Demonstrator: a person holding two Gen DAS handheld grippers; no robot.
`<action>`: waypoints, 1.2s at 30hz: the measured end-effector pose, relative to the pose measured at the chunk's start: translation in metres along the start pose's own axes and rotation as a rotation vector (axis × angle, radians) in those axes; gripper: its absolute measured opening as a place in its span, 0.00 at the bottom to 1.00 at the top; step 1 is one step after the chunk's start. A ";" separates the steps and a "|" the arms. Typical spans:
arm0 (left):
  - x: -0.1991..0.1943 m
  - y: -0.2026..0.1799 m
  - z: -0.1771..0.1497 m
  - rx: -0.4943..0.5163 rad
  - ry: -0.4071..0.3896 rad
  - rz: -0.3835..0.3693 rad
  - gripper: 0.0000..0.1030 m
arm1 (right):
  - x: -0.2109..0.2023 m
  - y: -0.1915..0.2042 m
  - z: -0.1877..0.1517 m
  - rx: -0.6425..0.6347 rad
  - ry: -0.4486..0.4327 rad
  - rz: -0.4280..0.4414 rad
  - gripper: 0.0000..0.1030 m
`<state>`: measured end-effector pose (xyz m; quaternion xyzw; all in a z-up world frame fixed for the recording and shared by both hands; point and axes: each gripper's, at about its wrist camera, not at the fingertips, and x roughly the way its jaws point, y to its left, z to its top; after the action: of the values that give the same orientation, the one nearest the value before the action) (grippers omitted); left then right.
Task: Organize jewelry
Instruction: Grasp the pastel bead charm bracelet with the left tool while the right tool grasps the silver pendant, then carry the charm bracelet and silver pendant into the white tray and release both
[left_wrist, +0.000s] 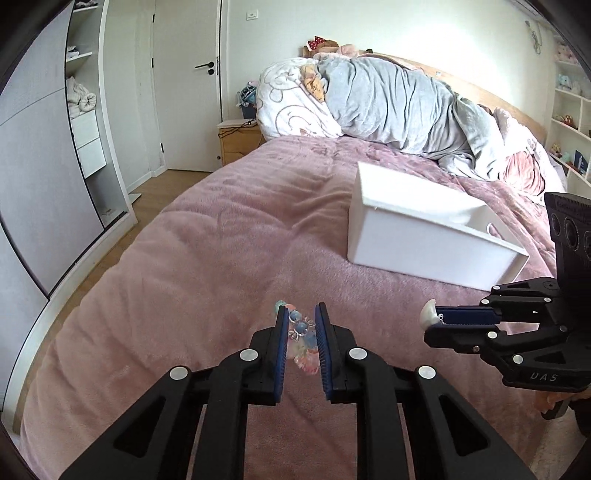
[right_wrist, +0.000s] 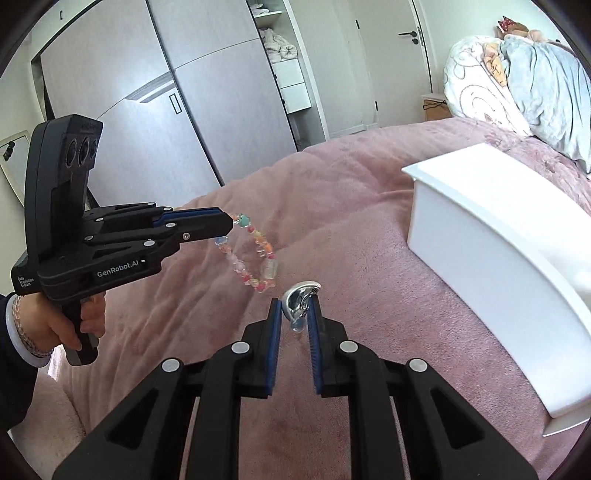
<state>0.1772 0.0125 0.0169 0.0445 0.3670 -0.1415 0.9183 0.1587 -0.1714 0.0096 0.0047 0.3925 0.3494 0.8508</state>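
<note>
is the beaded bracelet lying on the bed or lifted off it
Lifted: the beaded bracelet hangs from the left gripper, clear of the pink blanket.

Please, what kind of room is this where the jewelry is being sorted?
Most likely a home bedroom. The work is done on a bed with a pink blanket, a heap of bedding lies at its head, and a wardrobe with sliding doors stands beside it.

pink bedspread (left_wrist: 229, 236) | grey duvet (left_wrist: 399, 107) | wardrobe (right_wrist: 207, 110) | door (left_wrist: 186, 81)
</note>
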 end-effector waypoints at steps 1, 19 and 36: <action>-0.006 -0.004 0.004 0.008 -0.009 -0.001 0.19 | -0.007 0.000 0.001 -0.001 -0.011 -0.002 0.15; -0.088 -0.115 0.103 0.146 -0.183 -0.092 0.19 | -0.148 -0.052 0.045 0.084 -0.233 -0.044 0.15; 0.002 -0.209 0.177 0.155 -0.142 -0.194 0.19 | -0.213 -0.158 0.049 0.163 -0.247 -0.180 0.15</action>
<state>0.2347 -0.2204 0.1487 0.0697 0.2918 -0.2603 0.9177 0.1901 -0.4054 0.1406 0.0811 0.3109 0.2354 0.9173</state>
